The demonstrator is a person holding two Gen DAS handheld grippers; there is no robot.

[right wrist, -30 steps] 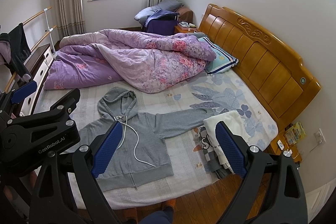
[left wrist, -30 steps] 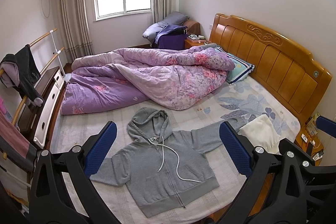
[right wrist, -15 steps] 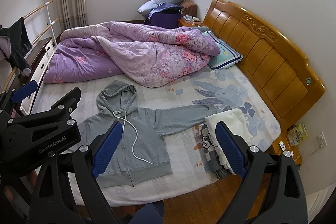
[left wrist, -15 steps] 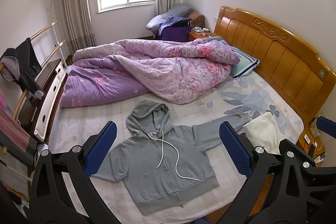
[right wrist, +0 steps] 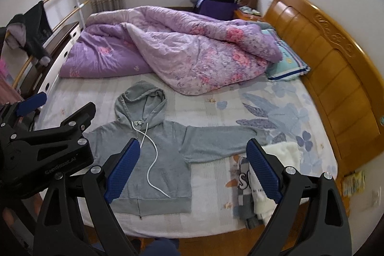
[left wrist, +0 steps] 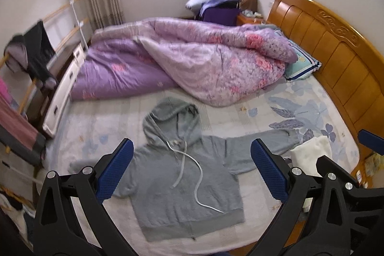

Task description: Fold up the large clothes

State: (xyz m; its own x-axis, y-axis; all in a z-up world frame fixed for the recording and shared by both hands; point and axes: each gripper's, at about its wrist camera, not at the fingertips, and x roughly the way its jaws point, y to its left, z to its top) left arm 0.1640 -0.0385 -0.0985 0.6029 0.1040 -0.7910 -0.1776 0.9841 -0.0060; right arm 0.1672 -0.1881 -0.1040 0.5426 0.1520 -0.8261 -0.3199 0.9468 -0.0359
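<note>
So both grippers, left gripper point(left wrist: 190, 170) and right gripper point(right wrist: 193, 170), hang wide open and empty. The grey hoodie point(left wrist: 184, 174) lies flat below my fingers; I'd pinch each sleeve cuff first, folding inward.

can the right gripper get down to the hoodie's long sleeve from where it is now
Probably yes. The right gripper is open and hangs above the bed, and the gray hoodie has its sleeve stretched flat on the sheet with nothing over it. The folded clothes pile lies beside the cuff, not on it.
</note>
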